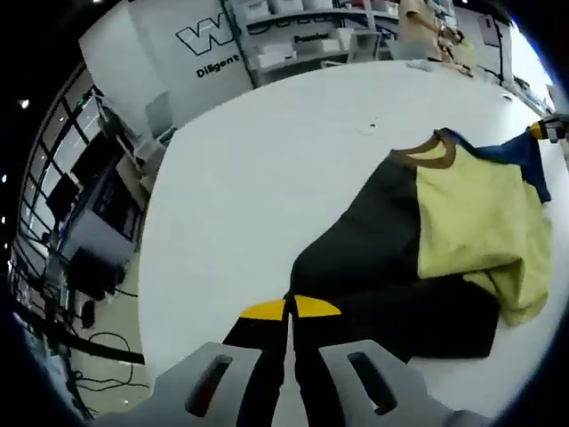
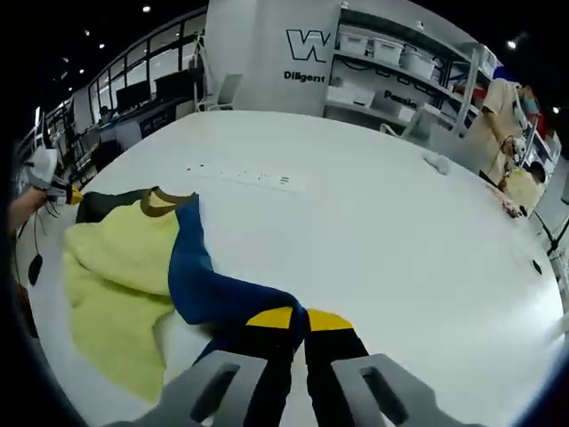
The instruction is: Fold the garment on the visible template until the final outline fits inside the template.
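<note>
On the far white wall stands a large "W" logo with the word "Diligent" beneath it; shelving beside it carries white storage bins, contents not visible.

In the left gripper view the left tool has its yellow-tipped jaws pressed together on the black sleeve end of the T-shirt, low over the white bench. In the right gripper view the right tool has its jaws closed on the blue sleeve.

The T-shirt, with a yellow body, brown collar, one black side and one blue, lies rumpled on the bench, spread between the two tools. A person stands at the bench's far edge.
</note>
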Demonstrator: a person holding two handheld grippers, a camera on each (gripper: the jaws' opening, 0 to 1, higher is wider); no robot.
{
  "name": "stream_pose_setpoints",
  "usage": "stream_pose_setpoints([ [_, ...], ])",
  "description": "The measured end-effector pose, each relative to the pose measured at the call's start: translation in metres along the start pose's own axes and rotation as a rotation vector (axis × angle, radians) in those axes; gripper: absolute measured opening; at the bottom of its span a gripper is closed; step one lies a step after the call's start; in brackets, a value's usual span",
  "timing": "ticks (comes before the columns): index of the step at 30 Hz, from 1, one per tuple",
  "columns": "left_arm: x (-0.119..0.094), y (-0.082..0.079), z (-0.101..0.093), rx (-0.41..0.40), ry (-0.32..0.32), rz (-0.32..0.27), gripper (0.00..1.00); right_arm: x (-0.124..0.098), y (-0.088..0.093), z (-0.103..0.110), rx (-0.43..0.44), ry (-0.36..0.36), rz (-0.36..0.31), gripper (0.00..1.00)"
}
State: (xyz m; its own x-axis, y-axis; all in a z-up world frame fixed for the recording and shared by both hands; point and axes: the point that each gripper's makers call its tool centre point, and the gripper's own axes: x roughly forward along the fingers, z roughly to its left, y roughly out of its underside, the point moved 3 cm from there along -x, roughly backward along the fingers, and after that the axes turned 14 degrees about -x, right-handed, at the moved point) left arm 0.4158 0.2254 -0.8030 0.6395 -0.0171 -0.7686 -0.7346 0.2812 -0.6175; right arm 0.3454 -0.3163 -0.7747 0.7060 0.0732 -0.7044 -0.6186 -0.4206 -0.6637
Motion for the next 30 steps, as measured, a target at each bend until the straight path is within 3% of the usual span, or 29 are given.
stream_pose_setpoints([
  [1,0.006,0.002,0.001,0.036,-0.015,0.008,0.0,0.003,0.001,-0.001,-0.01,-0.001,-0.01,0.0],
  [8,0.023,0.004,0.019,0.064,-0.043,0.022,0.0,0.014,0.019,-0.005,0.046,-0.012,0.068,0.0],
  [11,0.026,-0.001,0.036,0.133,-0.111,0.009,0.0,0.015,0.019,-0.013,0.012,0.039,0.065,0.0],
  [16,0.038,-0.004,0.042,0.153,-0.082,0.024,0.01,0.022,0.012,-0.008,-0.047,0.041,0.074,0.0],
  [27,0.049,-0.001,0.055,0.125,-0.099,0.011,0.02,0.032,0.03,-0.008,-0.039,0.059,0.156,0.0],
  [30,0.046,-0.005,0.054,0.051,-0.111,-0.028,0.06,0.033,0.034,-0.004,-0.044,0.063,0.154,0.0],
])
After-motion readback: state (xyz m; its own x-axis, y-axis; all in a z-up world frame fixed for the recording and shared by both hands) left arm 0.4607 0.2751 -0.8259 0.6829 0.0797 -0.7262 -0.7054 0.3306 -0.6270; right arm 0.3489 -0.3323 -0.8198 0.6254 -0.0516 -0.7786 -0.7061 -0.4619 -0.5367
